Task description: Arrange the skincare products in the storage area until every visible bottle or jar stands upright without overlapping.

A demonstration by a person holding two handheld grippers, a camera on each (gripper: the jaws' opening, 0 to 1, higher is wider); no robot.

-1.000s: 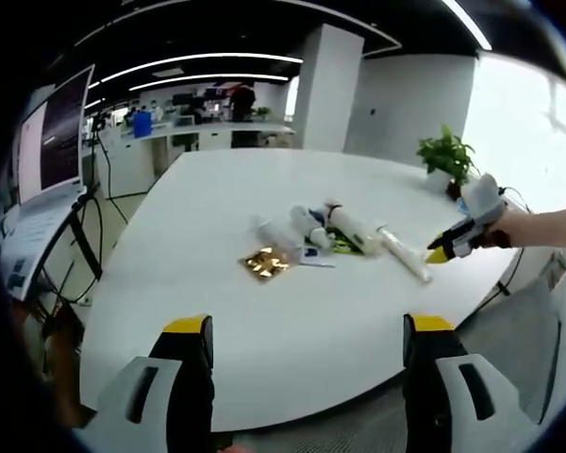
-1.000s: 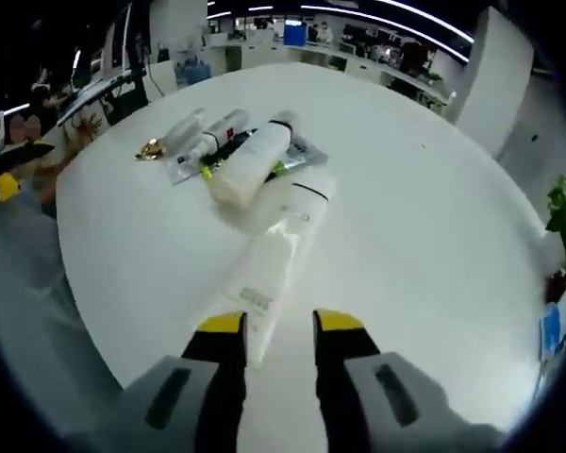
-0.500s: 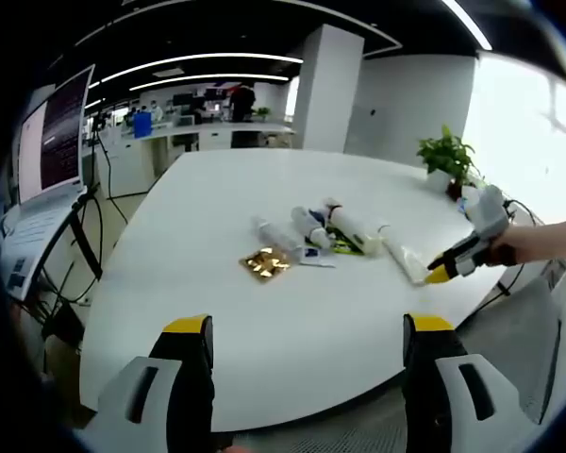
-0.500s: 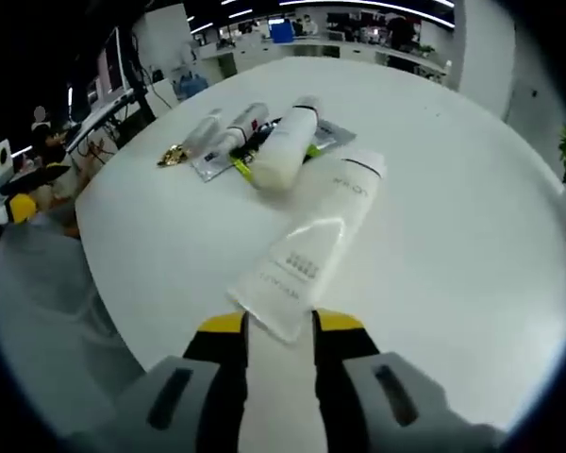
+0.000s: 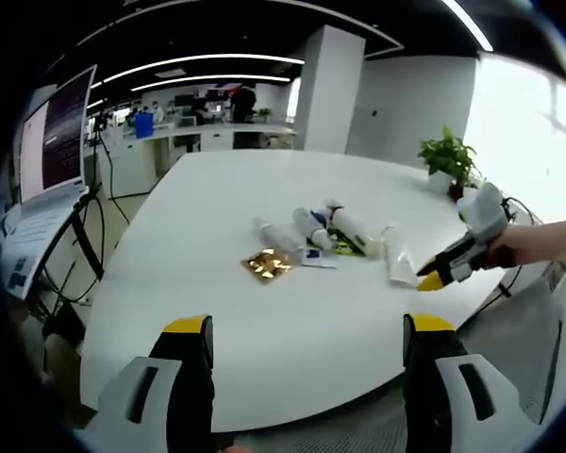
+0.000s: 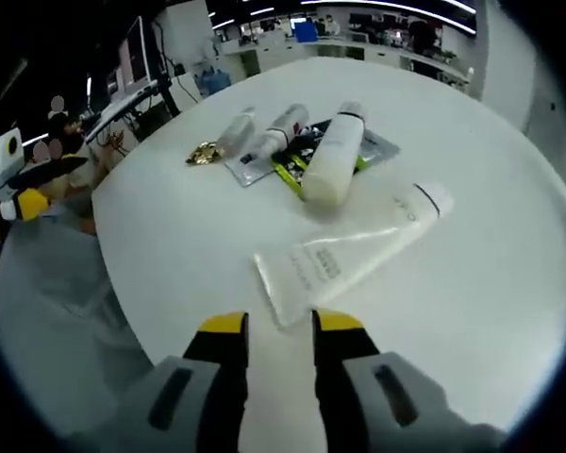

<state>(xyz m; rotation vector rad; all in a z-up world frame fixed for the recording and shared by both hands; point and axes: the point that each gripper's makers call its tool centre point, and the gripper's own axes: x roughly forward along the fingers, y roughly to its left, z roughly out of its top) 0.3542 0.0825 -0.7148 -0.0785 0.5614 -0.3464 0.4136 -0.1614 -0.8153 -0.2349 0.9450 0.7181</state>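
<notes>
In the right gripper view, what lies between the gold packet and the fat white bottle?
A slim clear tube, then a white tube with a dark cap, lying side by side on flat sachets, between the gold packet and the fat white bottle.

In the right gripper view, the long tube (image 6: 344,260) lies flat on the table (image 6: 491,311) just ahead of the right gripper (image 6: 277,327), its crimped end nearest the jaw tips and its cap end angled away to the right. Beyond it lies a thicker bottle (image 6: 333,156), resting across a flat sachet (image 6: 311,151). To the left of that bottle lie two slimmer bottles (image 6: 275,129) side by side, and a crumpled foil piece (image 6: 204,153) sits furthest left. In the left gripper view, this cluster lies well ahead of the left gripper (image 5: 307,330), with the right gripper at the table's right edge.
</notes>
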